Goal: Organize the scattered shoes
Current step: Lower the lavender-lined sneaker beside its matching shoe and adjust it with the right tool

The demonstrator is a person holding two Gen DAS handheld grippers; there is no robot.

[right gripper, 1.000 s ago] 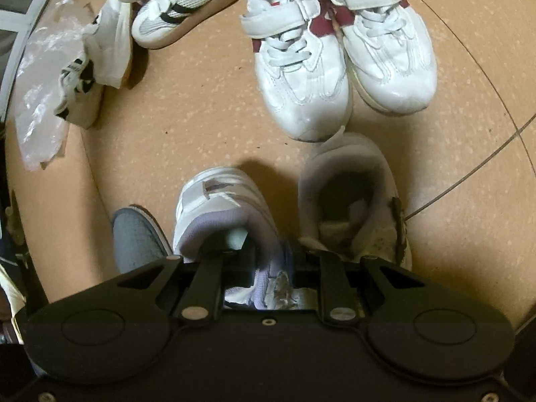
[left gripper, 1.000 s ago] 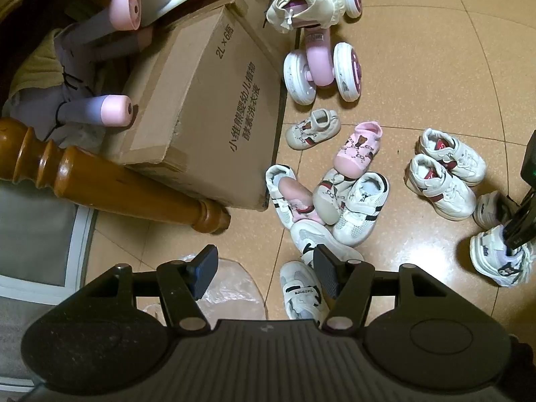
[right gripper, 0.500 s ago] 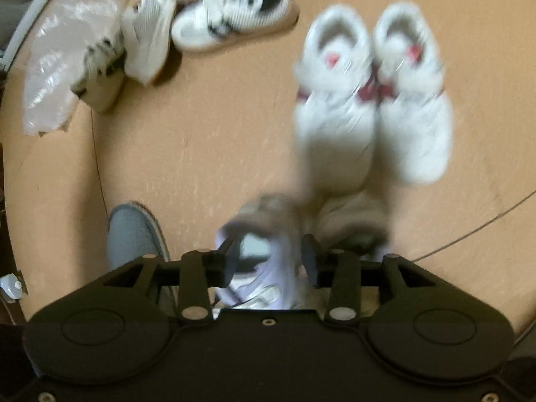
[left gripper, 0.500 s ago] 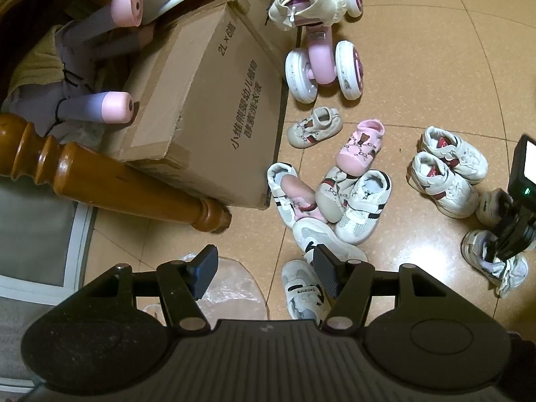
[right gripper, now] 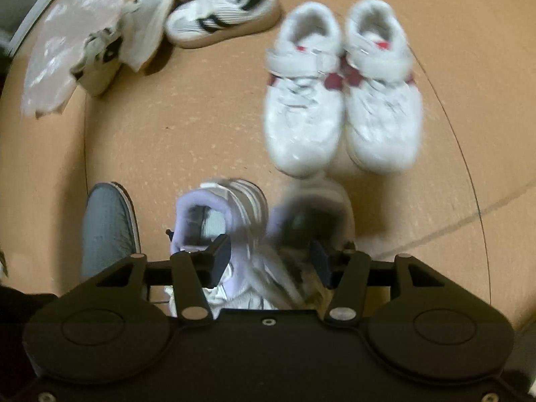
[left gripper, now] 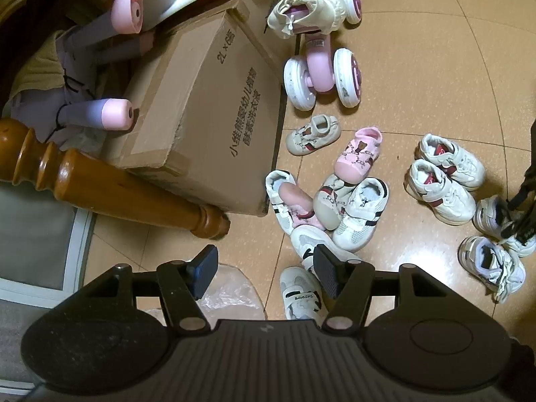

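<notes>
My left gripper (left gripper: 264, 264) hangs open and empty over a heap of small shoes (left gripper: 335, 207), among them a pink shoe (left gripper: 358, 157) and white-and-black sneakers (left gripper: 301, 294). A white-and-red pair (left gripper: 442, 174) (right gripper: 341, 107) stands side by side on the floor. Just before it sit two lilac-lined sneakers (right gripper: 221, 214) (right gripper: 311, 214), also seen in the left wrist view (left gripper: 489, 264). My right gripper (right gripper: 270, 256) hovers right above them; its jaws are opening, and the pads touch neither shoe. This view is blurred.
A cardboard box (left gripper: 207, 117) and a wooden furniture leg (left gripper: 117, 194) fill the left. A pink wheeled toy (left gripper: 321, 67) stands at the back. A clear plastic bag (left gripper: 231, 291) lies under my left gripper. A person's grey shoe (right gripper: 107, 227) is beside the lilac sneakers.
My right gripper has opened, let go of the lilac sneaker, rolled and lifted slightly. The sneaker now rests beside its mate. The left gripper has not moved.
</notes>
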